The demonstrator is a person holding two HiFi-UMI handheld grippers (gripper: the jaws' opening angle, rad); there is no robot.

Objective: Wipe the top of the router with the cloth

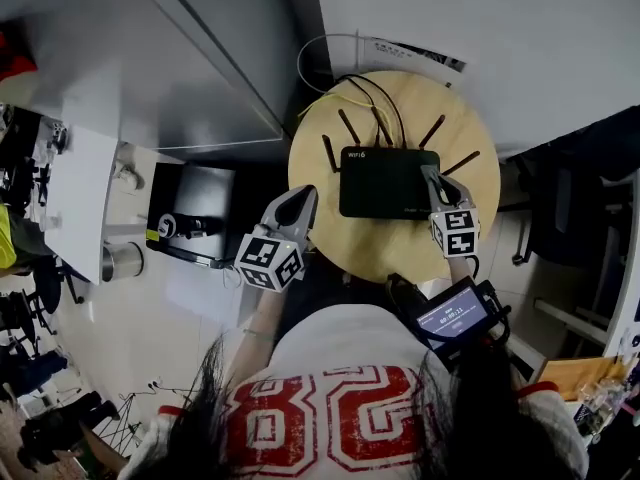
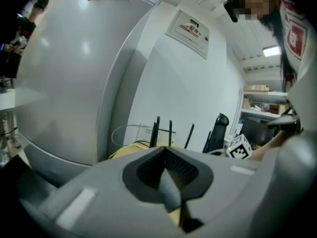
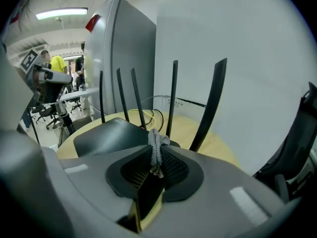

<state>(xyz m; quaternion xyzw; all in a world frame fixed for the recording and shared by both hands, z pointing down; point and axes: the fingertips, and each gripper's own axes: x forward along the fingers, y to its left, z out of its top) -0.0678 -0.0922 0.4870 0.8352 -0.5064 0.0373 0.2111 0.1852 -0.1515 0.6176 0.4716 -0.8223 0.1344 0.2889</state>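
A black router [image 1: 388, 181] with several upright antennas lies in the middle of a round wooden table [image 1: 470, 148]. My right gripper [image 1: 432, 176] rests at the router's right edge, shut on a small grey cloth [image 3: 156, 148] that sticks up in a bunch from between its jaws. In the right gripper view the router [image 3: 111, 133] lies just ahead and left of the jaws. My left gripper [image 1: 303, 202] hovers at the table's left edge, apart from the router, shut with nothing between its jaws. The left gripper view shows that gripper [image 2: 166, 155] and the antennas [image 2: 158, 130] beyond it.
Yellow and black cables [image 1: 345, 90] run off the table's far side toward the white wall. A tall grey cabinet [image 1: 200, 58] stands to the left, with black equipment [image 1: 195, 218] on the floor below it. A black chair [image 1: 580, 193] stands right of the table.
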